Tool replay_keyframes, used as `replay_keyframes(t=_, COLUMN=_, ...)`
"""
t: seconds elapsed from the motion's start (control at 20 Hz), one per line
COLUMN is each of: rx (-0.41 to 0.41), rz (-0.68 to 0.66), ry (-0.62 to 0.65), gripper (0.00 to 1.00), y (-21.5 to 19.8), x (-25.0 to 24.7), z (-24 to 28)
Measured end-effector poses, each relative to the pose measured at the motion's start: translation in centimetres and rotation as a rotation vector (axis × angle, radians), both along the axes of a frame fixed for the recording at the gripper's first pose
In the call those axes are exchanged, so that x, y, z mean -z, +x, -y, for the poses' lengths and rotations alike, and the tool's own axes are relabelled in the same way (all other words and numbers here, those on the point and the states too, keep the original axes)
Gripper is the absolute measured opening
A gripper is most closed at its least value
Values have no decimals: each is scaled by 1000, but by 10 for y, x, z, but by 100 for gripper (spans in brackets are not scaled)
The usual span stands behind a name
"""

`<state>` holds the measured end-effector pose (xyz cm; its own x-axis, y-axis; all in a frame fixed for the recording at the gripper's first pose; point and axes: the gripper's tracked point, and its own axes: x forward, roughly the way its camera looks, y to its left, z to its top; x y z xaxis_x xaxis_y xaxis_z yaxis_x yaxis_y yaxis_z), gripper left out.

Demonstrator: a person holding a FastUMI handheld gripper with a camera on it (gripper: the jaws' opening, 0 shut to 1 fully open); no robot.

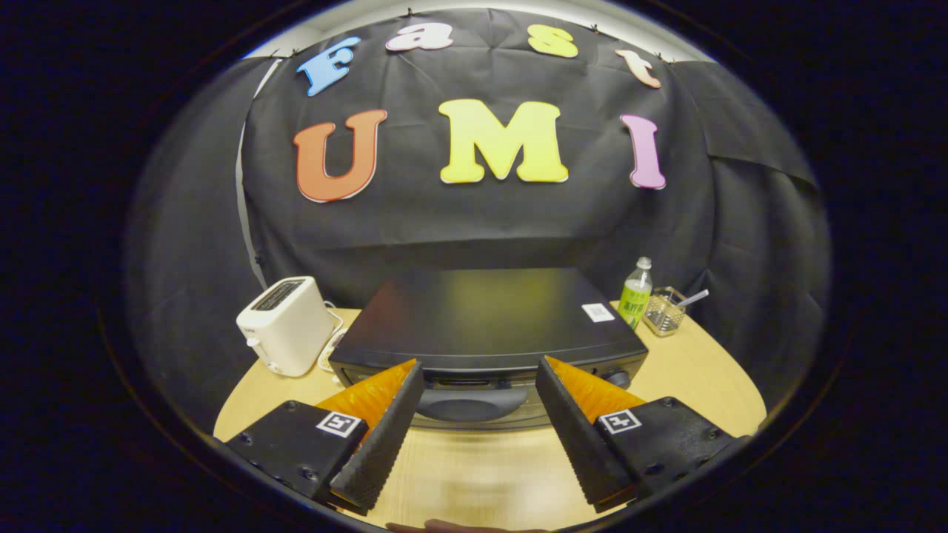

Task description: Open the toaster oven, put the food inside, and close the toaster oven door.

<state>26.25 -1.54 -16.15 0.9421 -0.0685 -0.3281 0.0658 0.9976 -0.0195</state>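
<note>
Gripper [480,370] spread wide, empty; toaster oven [485,326] handle [472,403] at 12 o'clock. Risk: my fingers slip off its curved edge.

The claw [480,381] has two wedge-shaped fingers [381,437], each black with a dimpled, rubbery inner pad and an orange ribbed panel along the outer top. Each finger joins a flat black mounting block studded with small dark screws. A white square tag printed with a black pattern sits on top of each block, near the orange panel.
</note>
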Motion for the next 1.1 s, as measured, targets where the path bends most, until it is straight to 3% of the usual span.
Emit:
replay_keyframes(t=0.25, rx=41, rz=-58, ry=1, gripper=100, y=22, x=23, z=2)
replay_keyframes(t=0.5, rx=31, rz=-15, ry=9, gripper=100, y=29, x=26, z=0)
replay_keyframes(t=1.1, rx=16, rz=28, ry=-14, gripper=99, y=-34, x=61, z=0)
